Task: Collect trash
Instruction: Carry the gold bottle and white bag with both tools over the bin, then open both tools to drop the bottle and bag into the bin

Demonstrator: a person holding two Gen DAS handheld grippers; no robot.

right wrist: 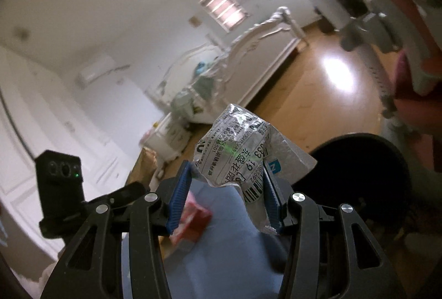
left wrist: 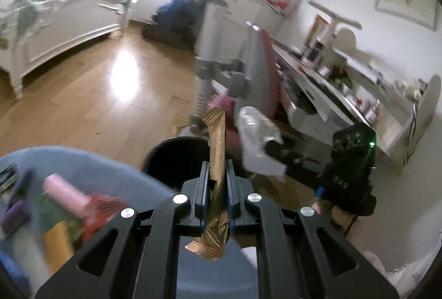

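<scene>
A gold wrapper (left wrist: 216, 174) was clamped between the narrowly closed jaws of the left gripper (left wrist: 216, 177), standing upright with its crimped top above the fingertips and its lower end crumpled behind them. To the left, a blue tub (left wrist: 91, 161) was seen below, with a pink roll (left wrist: 66, 192) and other blurred, colourful items lying inside. A black bin (left wrist: 176, 158) was seen just behind the left gripper, on the wood floor (left wrist: 96, 94). Further right, a crumpled silver wrapper (left wrist: 257, 130) was seen held up over the floor beside the bin, with the other gripper's black camera unit (left wrist: 352, 161) to its right. In the right wrist view, the right gripper (right wrist: 226, 194) was seen about half closed on the silver wrapper (right wrist: 237, 152), whose printed label and barcode faced the camera; the wrapper was pressed against the right blue pad (right wrist: 272, 199), while contact with the left pad could not be told. The bin (right wrist: 359, 169) lay to the right, the tub (right wrist: 221, 243) below.
</scene>
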